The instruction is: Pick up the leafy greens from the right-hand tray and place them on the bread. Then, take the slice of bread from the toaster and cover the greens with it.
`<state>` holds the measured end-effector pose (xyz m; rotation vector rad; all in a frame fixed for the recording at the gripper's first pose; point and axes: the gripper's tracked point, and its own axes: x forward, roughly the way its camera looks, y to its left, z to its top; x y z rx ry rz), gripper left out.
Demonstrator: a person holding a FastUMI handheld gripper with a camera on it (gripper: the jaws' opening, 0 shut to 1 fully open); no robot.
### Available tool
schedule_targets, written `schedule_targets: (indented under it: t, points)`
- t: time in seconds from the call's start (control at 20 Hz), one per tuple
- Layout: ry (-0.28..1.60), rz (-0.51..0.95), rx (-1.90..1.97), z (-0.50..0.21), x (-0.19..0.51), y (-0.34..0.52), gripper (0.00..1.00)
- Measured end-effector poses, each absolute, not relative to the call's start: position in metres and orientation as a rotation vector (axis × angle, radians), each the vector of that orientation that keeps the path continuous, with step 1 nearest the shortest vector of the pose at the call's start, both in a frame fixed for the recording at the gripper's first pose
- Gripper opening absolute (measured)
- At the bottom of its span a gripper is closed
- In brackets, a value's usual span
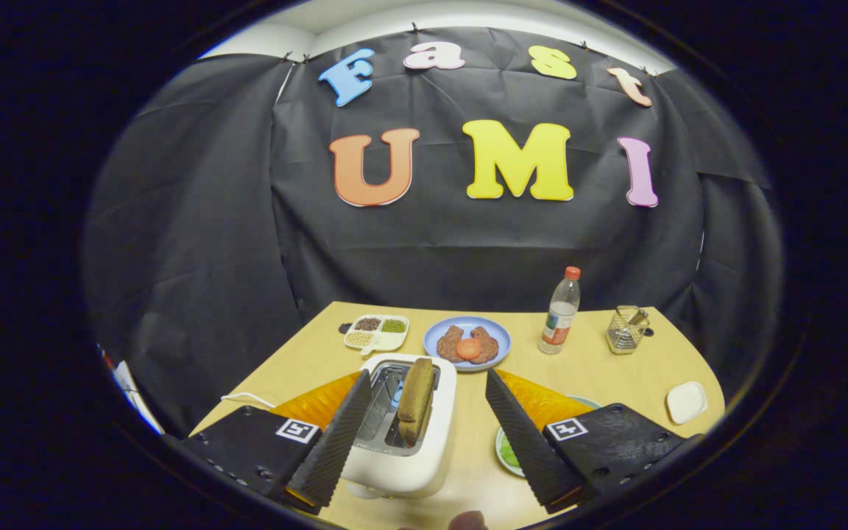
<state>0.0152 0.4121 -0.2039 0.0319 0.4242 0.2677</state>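
The tongs (428, 434) stand apart, clamped on nothing, and hang above the near part of the wooden tabletop (601, 368). Between the two fingers sits a white toaster (413, 456). One slice of bread (417, 397) stands upright in the toaster's right-hand slot, its top edge clear of the housing; the left-hand slot beside it is open. The left finger (336, 442) lies against the toaster's left side in this view; whether it touches cannot be told. The right finger (531, 442) is apart from the toaster.

Behind the right finger, a pale green tray (506, 450) shows in part, with a patch of leafy greens (511, 458) on it.

Beyond the toaster, a blue plate (435, 333) carries brown food with a round orange-red piece on top. Left of the plate is a white divided dish (378, 333) holding dark, green and pale grains. Right of the plate stand a clear bottle (561, 313) with a red cap, then a wire basket (626, 330). A small white dish (686, 402) lies near the tabletop's right edge.
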Motion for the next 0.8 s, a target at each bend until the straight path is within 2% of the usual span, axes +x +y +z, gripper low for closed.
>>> schedule_targets:
  t: [0.2,0.3,0.5,0.6,0.7,0.8]
  points:
    - [0.453,0.23,0.018,-0.226,0.032,0.422,0.91]
    - [0.462,0.209,0.013,-0.234,0.039,0.423,0.85]
    - [0.451,0.182,-0.012,-0.241,0.052,0.427,0.58]
    - [0.47,0.182,-0.002,-0.246,0.054,0.431,0.52]
    - [0.474,0.155,-0.003,-0.248,0.058,0.427,0.52]
    - [0.48,0.157,-0.002,-0.251,0.059,0.43,0.34]
